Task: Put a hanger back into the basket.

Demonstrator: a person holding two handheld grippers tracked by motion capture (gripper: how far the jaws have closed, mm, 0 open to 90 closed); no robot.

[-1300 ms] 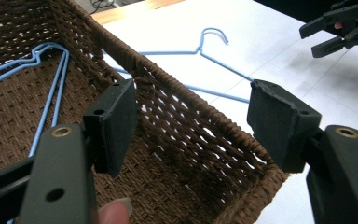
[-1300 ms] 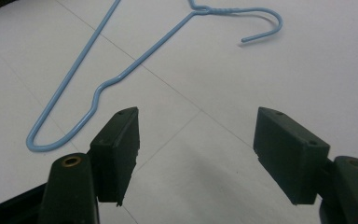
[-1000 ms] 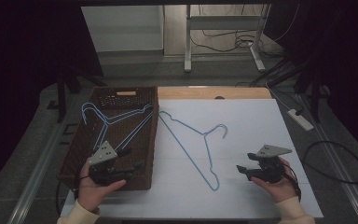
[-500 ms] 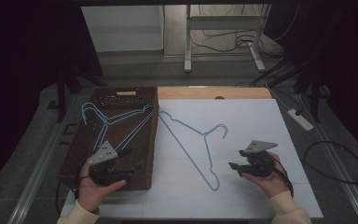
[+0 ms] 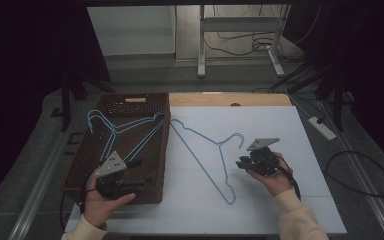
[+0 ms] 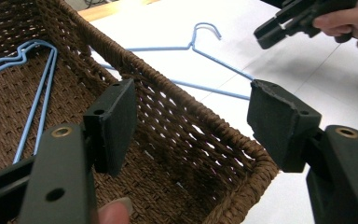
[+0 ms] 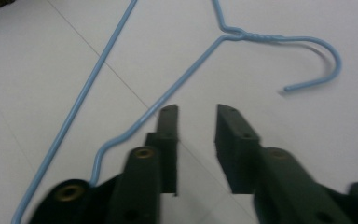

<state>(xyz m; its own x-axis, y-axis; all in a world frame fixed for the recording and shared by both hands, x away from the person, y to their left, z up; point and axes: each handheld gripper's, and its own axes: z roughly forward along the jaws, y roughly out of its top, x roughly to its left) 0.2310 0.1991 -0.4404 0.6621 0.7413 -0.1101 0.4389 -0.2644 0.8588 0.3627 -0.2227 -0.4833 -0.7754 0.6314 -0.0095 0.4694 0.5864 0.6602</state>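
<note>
The work in hand looks like gathering wire hangers into the wicker basket (image 5: 80, 165) at the left of the bench (image 5: 300, 200), and it seems partly done: two blue hangers (image 5: 122, 131) already lie across the basket's floor, while a third blue hanger (image 5: 205, 150) lies flat on the white bench just right of the basket, its hook toward the right hand. That one is left to move. The right claw (image 5: 241, 162) hovers just beside the hanger's hook and shoulder; in the right gripper view its jaws stand a narrow gap apart with nothing between them, the hanger's wire (image 7: 177, 79) running just past the left jaw and the hook (image 7: 317, 60) lying ahead. The left claw (image 5: 142, 169) hangs over the basket's near right corner, jaws wide apart and empty, the woven rim (image 6: 177, 93) between them. Nothing lies on the bench between the loose hanger and the basket; the rim itself is the one thing it must clear, and the thin wire, flat on the bench, may be awkward to pinch. Cables and a power strip (image 5: 322, 127) lie on the floor beyond.
</note>
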